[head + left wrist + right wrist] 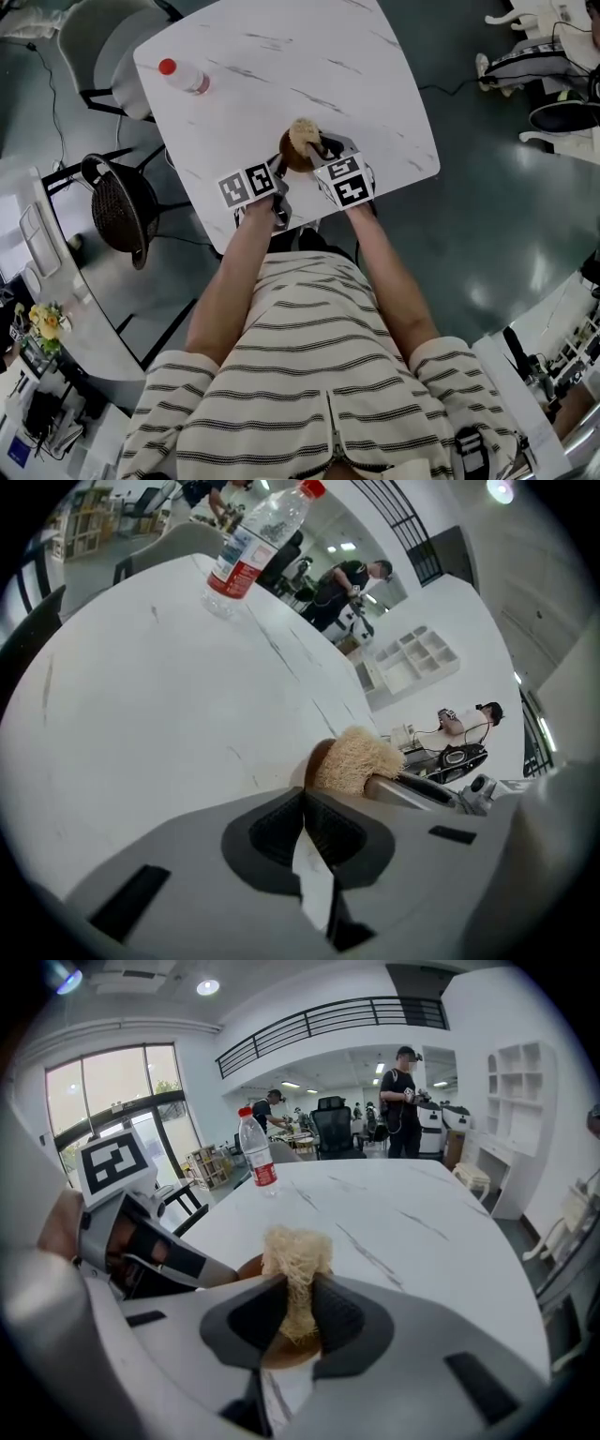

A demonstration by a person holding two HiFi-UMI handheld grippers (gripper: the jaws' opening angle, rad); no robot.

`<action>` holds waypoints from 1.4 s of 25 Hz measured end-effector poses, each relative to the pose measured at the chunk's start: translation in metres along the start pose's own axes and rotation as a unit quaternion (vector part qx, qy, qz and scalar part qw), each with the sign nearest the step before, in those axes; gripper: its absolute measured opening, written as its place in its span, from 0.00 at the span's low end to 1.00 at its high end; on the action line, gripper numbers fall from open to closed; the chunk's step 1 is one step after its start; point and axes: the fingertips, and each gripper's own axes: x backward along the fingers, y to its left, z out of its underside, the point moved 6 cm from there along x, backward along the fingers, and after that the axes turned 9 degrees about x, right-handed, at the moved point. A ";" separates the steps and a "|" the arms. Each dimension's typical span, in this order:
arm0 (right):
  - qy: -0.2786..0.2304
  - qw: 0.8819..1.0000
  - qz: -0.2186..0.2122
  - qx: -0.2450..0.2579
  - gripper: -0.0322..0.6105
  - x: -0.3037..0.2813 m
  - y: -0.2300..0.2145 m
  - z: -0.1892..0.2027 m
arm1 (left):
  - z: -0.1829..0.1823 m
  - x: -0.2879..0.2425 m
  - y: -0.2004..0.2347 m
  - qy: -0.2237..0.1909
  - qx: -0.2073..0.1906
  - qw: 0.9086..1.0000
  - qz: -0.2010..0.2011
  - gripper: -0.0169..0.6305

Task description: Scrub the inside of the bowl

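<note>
A small brown bowl stands near the front edge of the white marble table. A beige fibre scrubber sits over it, and my right gripper is shut on it. In the right gripper view the scrubber is pinched between the pads of the right gripper, with the bowl just beneath. My left gripper is at the bowl's left side. In its own view the left gripper has its jaws together at the bowl's rim, with the scrubber beyond.
A plastic water bottle with a red cap stands at the table's far left. A dark mesh chair is beside the table on the left. People stand at desks in the background of the right gripper view.
</note>
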 end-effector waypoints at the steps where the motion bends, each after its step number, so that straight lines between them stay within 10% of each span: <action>1: 0.000 1.000 -0.001 0.000 0.19 -0.001 0.001 -0.002 | 0.000 0.000 0.000 0.000 0.001 1.000 0.001 0.04; 35: 0.030 0.998 -0.045 0.043 0.18 0.003 0.024 0.012 | -0.002 -0.004 -0.003 -0.003 -0.009 1.000 -0.003 0.04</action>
